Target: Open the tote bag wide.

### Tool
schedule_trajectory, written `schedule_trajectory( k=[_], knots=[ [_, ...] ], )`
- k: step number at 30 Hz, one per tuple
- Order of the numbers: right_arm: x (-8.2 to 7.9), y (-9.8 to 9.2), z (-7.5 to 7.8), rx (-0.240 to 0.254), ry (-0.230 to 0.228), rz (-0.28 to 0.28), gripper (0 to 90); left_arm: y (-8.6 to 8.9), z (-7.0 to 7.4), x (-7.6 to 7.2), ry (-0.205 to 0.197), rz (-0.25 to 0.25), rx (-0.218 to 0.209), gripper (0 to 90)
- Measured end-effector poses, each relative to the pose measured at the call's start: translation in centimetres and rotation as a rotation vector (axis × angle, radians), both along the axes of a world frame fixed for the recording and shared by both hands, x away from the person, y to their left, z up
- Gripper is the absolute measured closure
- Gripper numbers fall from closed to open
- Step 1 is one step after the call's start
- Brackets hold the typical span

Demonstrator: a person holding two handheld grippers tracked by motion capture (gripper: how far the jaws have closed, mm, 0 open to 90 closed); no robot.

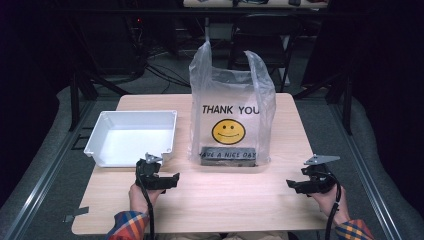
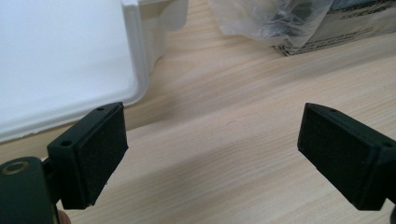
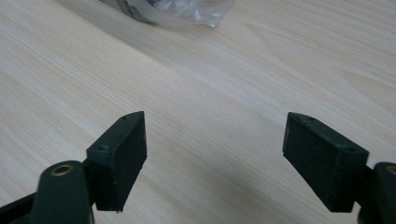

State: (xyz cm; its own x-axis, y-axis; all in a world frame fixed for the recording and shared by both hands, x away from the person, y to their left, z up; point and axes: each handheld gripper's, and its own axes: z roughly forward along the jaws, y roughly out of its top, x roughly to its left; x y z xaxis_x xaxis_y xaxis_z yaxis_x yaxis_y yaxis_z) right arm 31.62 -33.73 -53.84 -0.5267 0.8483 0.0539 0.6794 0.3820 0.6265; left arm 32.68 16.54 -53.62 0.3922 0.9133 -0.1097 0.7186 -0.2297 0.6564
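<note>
A clear plastic bag (image 1: pixel 230 112) printed with "THANK YOU" and a yellow smiley stands upright in the middle of the wooden table (image 1: pixel 240 200). A dark flat box (image 1: pixel 228 155) lies inside at its bottom. Left of the bag sits a white tray (image 1: pixel 131 136), which looks empty. My left gripper (image 1: pixel 170 180) rests low over the table just in front of the tray's near right corner, jaws open with nothing between them (image 2: pixel 212 154). My right gripper (image 1: pixel 295 186) hovers near the table's right front, open and empty (image 3: pixel 215 158), with the bag's corner (image 3: pixel 187 10) ahead.
The tray's corner (image 2: pixel 135 84) and the bag's crumpled base (image 2: pixel 275 23) lie just beyond my left jaws. Dark chairs and stand legs (image 1: pixel 260 35) are behind the table. Grey floor and metal rails (image 1: pixel 45 170) flank it. Bare wood stretches between the two grippers.
</note>
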Motion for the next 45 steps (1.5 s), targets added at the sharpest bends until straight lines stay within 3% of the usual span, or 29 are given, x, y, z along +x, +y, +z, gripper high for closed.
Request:
schedule_trajectory(
  k=[2,3,6,8,9,12,21,23,24,29,31,33,36,38,41,43,45],
  knots=[
    [0.1,0.2,0.0,-0.003,0.004,0.001,23.4,-0.3,0.1,0.1,-0.004,-0.007,-0.003,9.5],
    [0.2,0.1,0.3,-0.034,0.011,0.013,23.8,-0.4,0.2,0.2,-0.008,-0.013,-0.003,10.0],
    [0.6,0.6,0.2,0.013,-0.001,0.006,25.7,-1.2,0.4,0.4,-0.008,-0.025,-0.001,11.7],
    [0.9,0.9,0.4,0.016,0.002,0.006,26.8,-1.8,0.6,0.5,-0.019,-0.036,-0.008,13.2],
    [0.9,1.0,0.7,-0.011,0.008,0.013,27.3,-2.0,0.7,0.5,-0.022,-0.039,-0.01,13.8],
    [1.2,1.8,0.8,0.011,-0.008,0.019,29.9,-2.7,1.1,0.8,-0.043,-0.064,-0.013,15.0],
    [3.2,5.0,1.5,0.028,-0.033,0.076,35.5,-2.7,1.4,2.3,-0.054,-0.074,-0.061,21.5],
    [3.5,5.2,1.7,0.007,-0.036,0.081,35.5,-2.8,1.5,2.4,-0.056,-0.072,-0.063,24.2],
    [3.9,5.9,1.7,0.061,-0.034,0.089,35.6,-2.9,1.7,2.7,-0.066,-0.078,-0.077,25.1],
    [4.8,6.7,1.8,0.069,-0.04,0.079,37.9,-3.5,1.7,3.3,-0.068,-0.091,-0.093,31.4],
    [5.7,7.0,1.9,0.097,-0.04,0.06,38.5,-4.4,1.5,3.9,-0.066,-0.098,-0.074,32.3],
    [6.3,7.0,2.2,0.106,-0.031,0.055,37.7,-5.0,1.6,4.3,-0.071,-0.118,-0.088,33.5],
    [7.0,7.5,2.1,0.17,-0.03,0.053,36.9,-5.7,1.7,4.7,-0.087,-0.141,-0.103,37.2],
    [7.3,7.8,2.2,0.155,-0.03,0.059,37.2,-6.1,1.6,4.9,-0.083,-0.156,-0.098,39.2],
    [7.4,8.0,2.2,0.145,-0.033,0.052,40.2,-6.6,1.4,5.2,-0.08,-0.166,-0.086,44.9],
    [7.6,8.1,2.1,0.154,-0.024,0.036,53.0,-6.9,1.2,5.4,-0.077,-0.165,-0.06,50.0],
    [7.7,8.0,2.0,0.158,-0.019,0.029,56.4,-7.0,1.1,5.4,-0.078,-0.167,-0.057,55.5]
  ],
)
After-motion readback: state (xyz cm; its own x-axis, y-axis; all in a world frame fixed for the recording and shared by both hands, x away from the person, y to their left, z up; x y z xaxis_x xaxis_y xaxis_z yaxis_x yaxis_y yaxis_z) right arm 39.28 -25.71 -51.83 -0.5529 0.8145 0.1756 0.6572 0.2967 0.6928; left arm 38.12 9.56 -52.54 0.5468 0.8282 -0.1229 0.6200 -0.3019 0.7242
